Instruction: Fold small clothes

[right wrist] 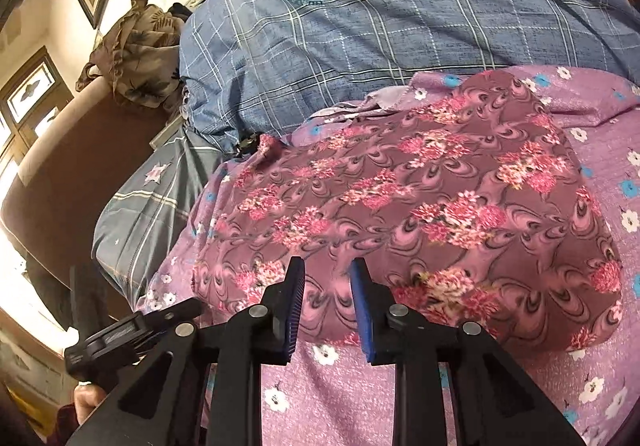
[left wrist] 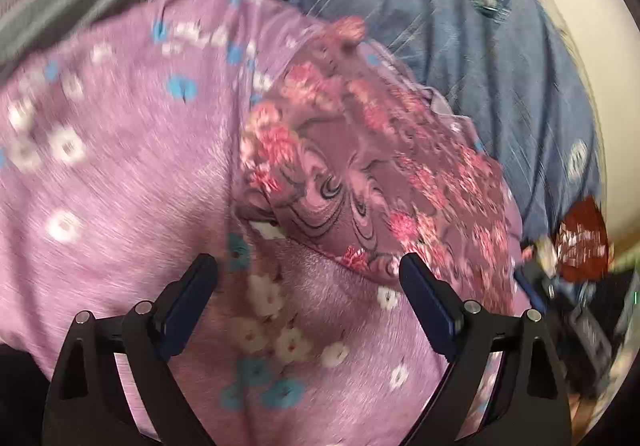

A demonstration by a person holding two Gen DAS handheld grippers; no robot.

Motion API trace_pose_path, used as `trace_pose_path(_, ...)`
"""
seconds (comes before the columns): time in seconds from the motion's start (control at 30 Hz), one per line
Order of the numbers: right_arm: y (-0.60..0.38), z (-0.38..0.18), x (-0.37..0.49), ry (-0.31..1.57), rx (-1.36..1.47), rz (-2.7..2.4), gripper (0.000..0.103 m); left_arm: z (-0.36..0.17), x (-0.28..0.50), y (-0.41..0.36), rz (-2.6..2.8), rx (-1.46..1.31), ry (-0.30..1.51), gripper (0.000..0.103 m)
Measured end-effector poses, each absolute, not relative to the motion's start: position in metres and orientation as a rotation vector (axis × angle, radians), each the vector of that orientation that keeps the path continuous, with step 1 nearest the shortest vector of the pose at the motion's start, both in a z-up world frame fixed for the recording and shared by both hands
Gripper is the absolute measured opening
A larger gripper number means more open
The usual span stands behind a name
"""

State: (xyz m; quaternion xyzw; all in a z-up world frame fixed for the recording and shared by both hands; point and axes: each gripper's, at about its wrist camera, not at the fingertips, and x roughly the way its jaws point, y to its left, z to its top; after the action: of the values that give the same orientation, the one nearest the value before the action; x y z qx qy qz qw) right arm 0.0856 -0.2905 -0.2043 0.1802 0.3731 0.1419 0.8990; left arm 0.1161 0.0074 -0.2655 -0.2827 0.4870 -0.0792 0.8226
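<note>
floral garment [right wrist: 420, 197]: 1 | lilac flowered sheet [right wrist: 360, 398]: 1 | blue checked quilt [right wrist: 400, 25]: 1 | gripper [right wrist: 326, 278]: 2

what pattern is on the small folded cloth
Pink flower clusters over dark mauve swirls on the folded cloth, clearest in the right wrist view.

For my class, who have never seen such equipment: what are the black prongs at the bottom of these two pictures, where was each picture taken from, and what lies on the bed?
The prongs are two-finger grippers, one in each of a person's hands, each carrying a camera that looks along its fingers. One picture comes from the left gripper, blurred, with jaws wide apart and nothing between them. The other comes from the right gripper, whose jaws stand close together with an empty gap. A dark floral garment lies on a lilac flowered cloth, beside a blue checked cover. Neither gripper holds anything.
</note>
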Motion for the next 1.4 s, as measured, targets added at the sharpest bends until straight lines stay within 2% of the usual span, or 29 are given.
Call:
trace_pose_path(0.23,-0.304,-0.215,0.097,0.793,0.407,0.284,0.021,-0.265,0.144,-0.004,-0.069,-0.730,0.971,0.096)
trace_pose_path(0.3,-0.301,-0.221,0.105,0.822,0.415,0.291,0.006,-0.266,0.151,-0.003,-0.019,-0.767,0.966,0.096)
trace_pose_path(0.37,-0.297,-0.230,0.115,0.860,0.439,0.298,0.003,-0.264,0.149,0.001,0.015,-0.848,0.916,0.095)
trace_pose_path(0.43,-0.292,-0.239,0.124,0.894,0.458,0.307,0.003,-0.263,0.149,-0.001,0.044,-0.842,0.893,0.081)
trace_pose_path(0.5,-0.285,-0.252,0.135,0.962,0.468,0.313,0.003,-0.262,0.151,-0.010,0.061,-0.768,0.890,0.043)
trace_pose_path(0.57,-0.281,-0.271,0.144,1.066,0.479,0.309,0.000,-0.264,0.154,-0.015,0.061,-0.720,0.901,0.030)
trace_pose_path(0.6,-0.283,-0.277,0.145,1.081,0.509,0.314,0.000,-0.263,0.154,-0.016,0.064,-0.714,0.895,0.027)
trace_pose_path(0.87,-0.310,-0.286,0.144,1.110,0.671,0.395,0.000,-0.262,0.163,-0.030,0.067,-0.634,0.884,0.025)
trace_pose_path(0.93,-0.316,-0.287,0.142,1.106,0.706,0.403,0.000,-0.257,0.164,-0.035,0.062,-0.598,0.876,0.017)
trace_pose_path(1.0,-0.325,-0.283,0.140,1.085,0.729,0.396,0.000,-0.248,0.162,-0.042,0.070,-0.545,0.863,0.013)
trace_pose_path(1.1,-0.341,-0.272,0.134,1.024,0.751,0.366,0.007,-0.227,0.159,-0.061,0.050,-0.464,0.817,0.012)
trace_pose_path(1.4,-0.437,-0.257,0.116,0.864,0.891,0.210,0.007,-0.157,0.138,-0.201,-0.185,-0.075,0.670,0.011)
